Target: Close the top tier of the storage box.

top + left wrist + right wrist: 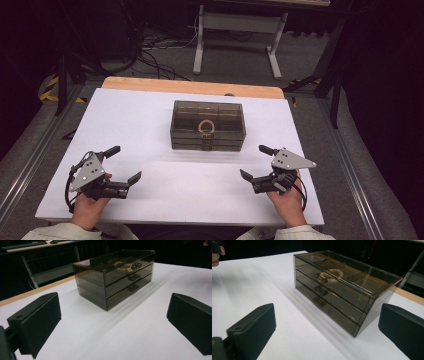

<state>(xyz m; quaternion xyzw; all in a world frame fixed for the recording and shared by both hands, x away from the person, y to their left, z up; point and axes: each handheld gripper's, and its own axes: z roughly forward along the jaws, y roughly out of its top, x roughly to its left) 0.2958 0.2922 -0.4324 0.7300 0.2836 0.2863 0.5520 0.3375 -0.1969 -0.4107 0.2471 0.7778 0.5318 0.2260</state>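
A smoky transparent box with three drawers [208,125] stands in the middle of the white table [150,120], all drawers shut. A pale ring-shaped bracelet [206,126] lies inside the top drawer. My left gripper [123,163] rests near the front left of the table, open, with nothing between its jaws; the drawer box [116,275] lies ahead of it. My right gripper [256,161] sits at the front right, open and holding nothing, facing the drawer box [342,287] and its bracelet [330,275].
A wooden strip [190,87] borders the table's far edge. Beyond it stand a white metal frame [237,35] and loose cables [155,50] on the floor. Metal rails [345,165] run along both sides of the table.
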